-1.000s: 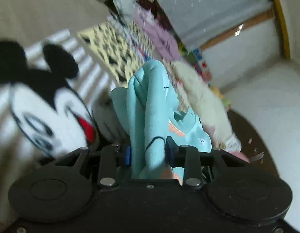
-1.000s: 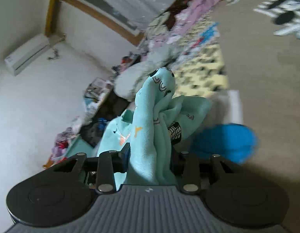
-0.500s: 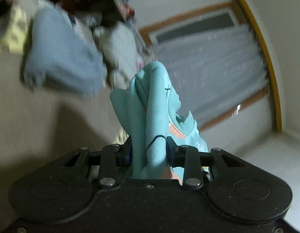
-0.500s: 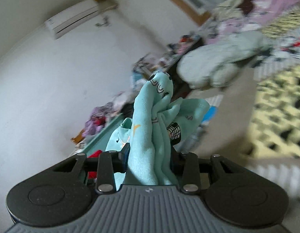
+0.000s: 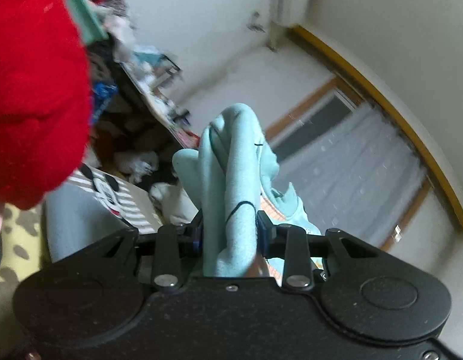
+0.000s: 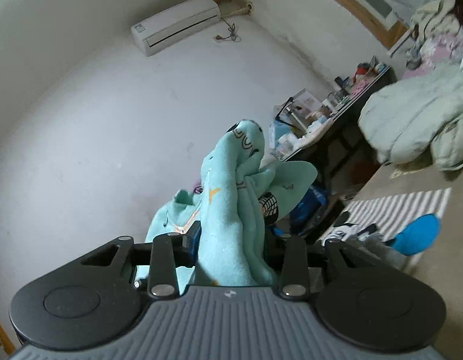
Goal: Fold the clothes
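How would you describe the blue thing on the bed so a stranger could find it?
Start from the tan bed on the right of the right wrist view, then find the striped cloth lying on it. The blue item sits at that cloth's near edge, the only bright plain blue thing there.

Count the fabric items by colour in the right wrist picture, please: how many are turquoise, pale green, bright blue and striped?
Turquoise: 1, the turquoise garment clamped in the right gripper
Pale green: 1, the pale green quilt
Bright blue: 1, the bright blue item
Striped: 1, the striped cartoon cloth
Total: 4
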